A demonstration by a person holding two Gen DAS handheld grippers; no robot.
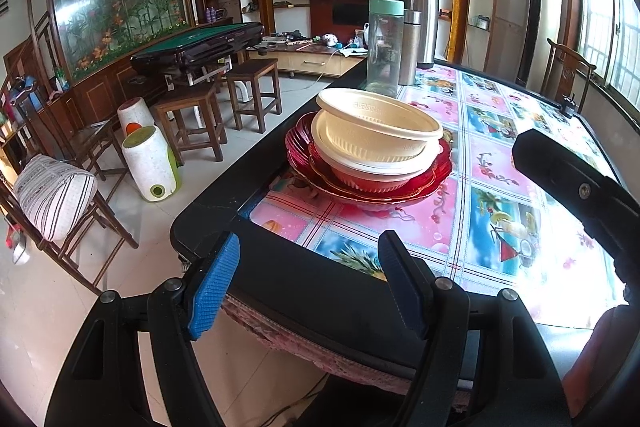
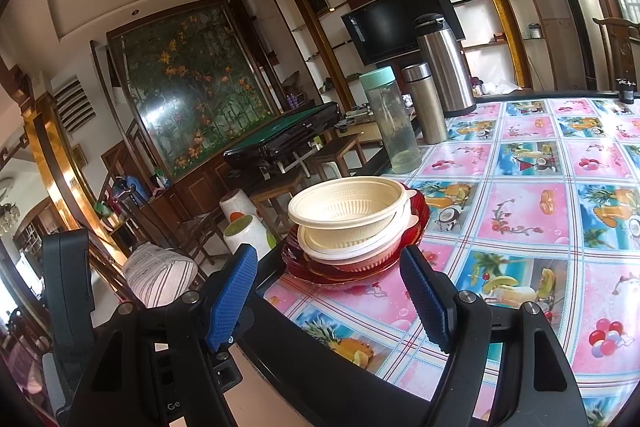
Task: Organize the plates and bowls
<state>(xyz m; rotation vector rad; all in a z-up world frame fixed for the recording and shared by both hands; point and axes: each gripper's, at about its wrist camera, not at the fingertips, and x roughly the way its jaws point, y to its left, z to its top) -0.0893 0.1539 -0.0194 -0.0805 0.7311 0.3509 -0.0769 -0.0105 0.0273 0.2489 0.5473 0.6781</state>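
Cream plastic bowls (image 1: 380,131) (image 2: 348,211) are nested in a leaning stack on red glass plates (image 1: 304,151) (image 2: 298,259), near the left edge of the table (image 1: 500,163) (image 2: 520,219) with its colourful patterned cloth. My left gripper (image 1: 310,283) is open and empty, hanging short of the stack over the table's black rim. My right gripper (image 2: 328,291) is also open and empty, just short of the stack. The body of the right gripper (image 1: 576,187) shows at the right edge of the left wrist view.
Beyond the stack stand a clear bottle with a mint lid (image 1: 384,47) (image 2: 390,119), a small steel flask (image 1: 410,47) (image 2: 424,103) and a large steel thermos (image 1: 422,19) (image 2: 444,67). Wooden stools (image 1: 196,123), chairs and white foam blocks (image 1: 150,163) stand on the floor to the left.
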